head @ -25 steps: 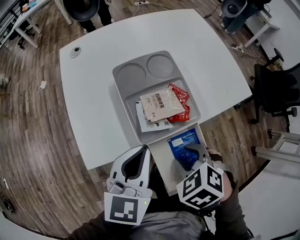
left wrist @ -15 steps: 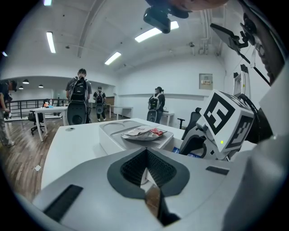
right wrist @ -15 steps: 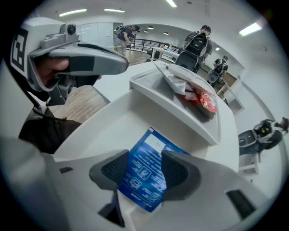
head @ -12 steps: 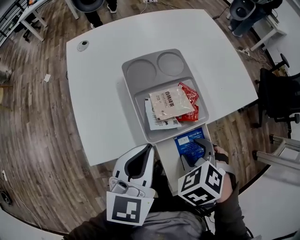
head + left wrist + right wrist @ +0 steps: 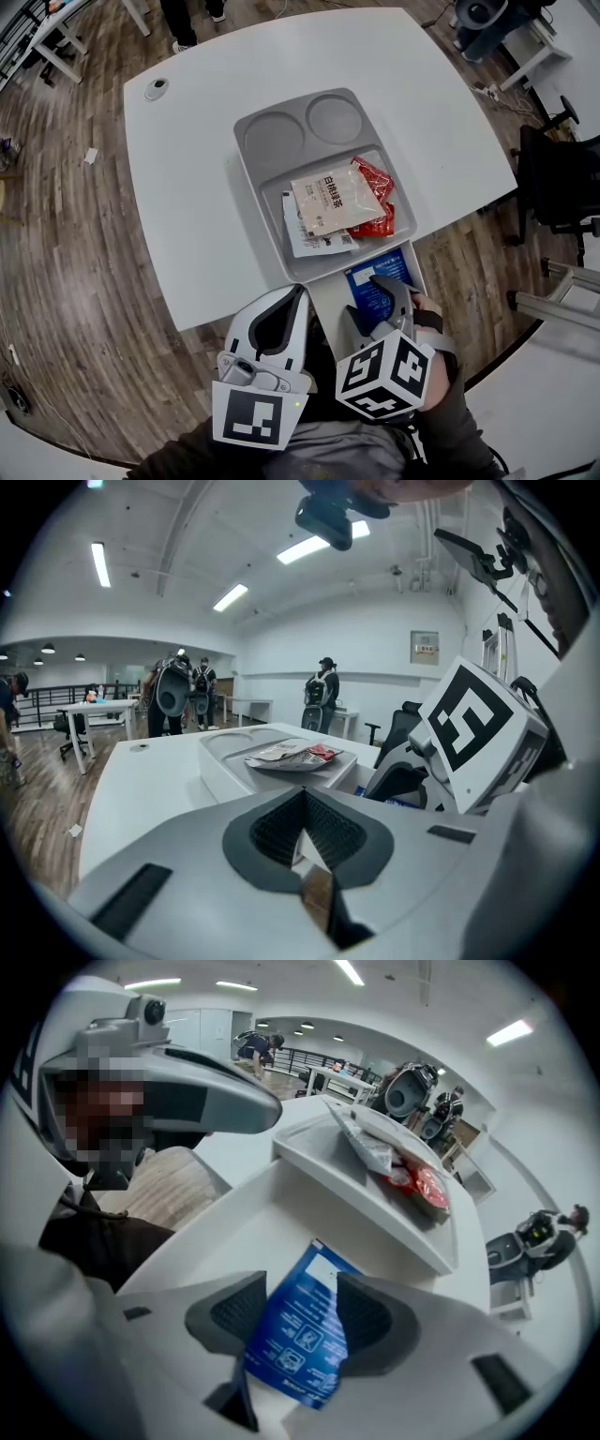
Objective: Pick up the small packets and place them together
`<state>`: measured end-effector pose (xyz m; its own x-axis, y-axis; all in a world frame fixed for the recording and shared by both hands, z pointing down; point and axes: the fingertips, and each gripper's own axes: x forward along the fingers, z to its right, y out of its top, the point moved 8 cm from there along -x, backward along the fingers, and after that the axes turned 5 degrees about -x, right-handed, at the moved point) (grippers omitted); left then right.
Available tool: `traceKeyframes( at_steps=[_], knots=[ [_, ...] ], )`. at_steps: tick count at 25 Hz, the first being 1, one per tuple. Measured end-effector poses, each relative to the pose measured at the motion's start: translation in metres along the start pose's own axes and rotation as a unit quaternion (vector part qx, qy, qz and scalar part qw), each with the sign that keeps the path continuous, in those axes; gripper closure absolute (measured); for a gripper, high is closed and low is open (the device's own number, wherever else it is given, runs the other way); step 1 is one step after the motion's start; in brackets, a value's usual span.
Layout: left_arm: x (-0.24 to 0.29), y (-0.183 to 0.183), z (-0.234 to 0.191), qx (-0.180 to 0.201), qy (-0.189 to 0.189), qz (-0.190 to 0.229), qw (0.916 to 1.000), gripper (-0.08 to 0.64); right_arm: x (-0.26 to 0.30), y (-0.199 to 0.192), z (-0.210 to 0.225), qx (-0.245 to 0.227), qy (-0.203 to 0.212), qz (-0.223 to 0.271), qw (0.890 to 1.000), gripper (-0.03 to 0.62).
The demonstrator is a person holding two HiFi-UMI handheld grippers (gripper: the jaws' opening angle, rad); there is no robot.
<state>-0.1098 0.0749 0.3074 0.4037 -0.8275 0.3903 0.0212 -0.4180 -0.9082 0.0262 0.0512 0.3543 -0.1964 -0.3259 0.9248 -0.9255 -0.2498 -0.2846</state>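
While right gripper [image 5: 298, 1316] straddles blue packet [image 5: 302, 1340] flat on white ledge [image 5: 272, 1213], lower centre of head view, jaws just opened wide, pads not pressing. Sink pads past packet edges, close firmly, lift. Carry up-frame to grey tray [image 5: 251, 141], onto beige packet [image 5: 328, 199] and red packet [image 5: 373, 178]. Left gripper [image 5: 302, 794] closed, empty, lower left.

There are a blue packet [image 5: 373, 284], red packet [image 5: 373, 178], cream packet [image 5: 333, 199], grey tray [image 5: 274, 143], white table [image 5: 202, 187].
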Motion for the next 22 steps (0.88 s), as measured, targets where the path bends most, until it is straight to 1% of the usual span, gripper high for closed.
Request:
traceKeyframes(
  at_steps=[6, 9, 12, 13, 17, 20, 22],
  knots=[
    [0.0, 0.001, 0.001, 0.004, -0.005, -0.001, 1.0, 0.56, -0.002, -0.003, 0.005, -0.001, -0.02, -0.014, 1.0, 0.351],
    [0.001, 0.001, 0.002, 0.003, -0.006, -0.001, 1.0, 0.56, -0.007, -0.005, 0.011, 0.004, -0.027, -0.011, 1.0, 0.351],
    [0.002, 0.0, 0.005, 0.0, -0.007, -0.003, 1.0, 0.56, -0.012, -0.009, 0.021, -0.01, -0.063, -0.023, 0.998, 0.351],
    [0.003, 0.0, 0.007, 0.0, -0.008, -0.003, 1.0, 0.56, -0.013, -0.012, 0.025, -0.007, -0.067, -0.025, 0.997, 0.352],
    [0.005, 0.001, 0.015, -0.008, -0.016, -0.007, 0.9998, 0.56, -0.025, -0.021, 0.038, 0.034, -0.05, 0.001, 0.998, 0.352],
    [0.009, -0.001, 0.02, -0.037, -0.03, -0.022, 0.9986, 0.56, -0.034, -0.022, 0.045, 0.048, -0.037, 0.018, 0.998, 0.353],
    [0.012, 0.0, 0.027, -0.051, -0.052, -0.034, 0.9967, 0.56, -0.036, -0.023, 0.051, 0.048, -0.034, 0.017, 0.998, 0.353]
  ],
)
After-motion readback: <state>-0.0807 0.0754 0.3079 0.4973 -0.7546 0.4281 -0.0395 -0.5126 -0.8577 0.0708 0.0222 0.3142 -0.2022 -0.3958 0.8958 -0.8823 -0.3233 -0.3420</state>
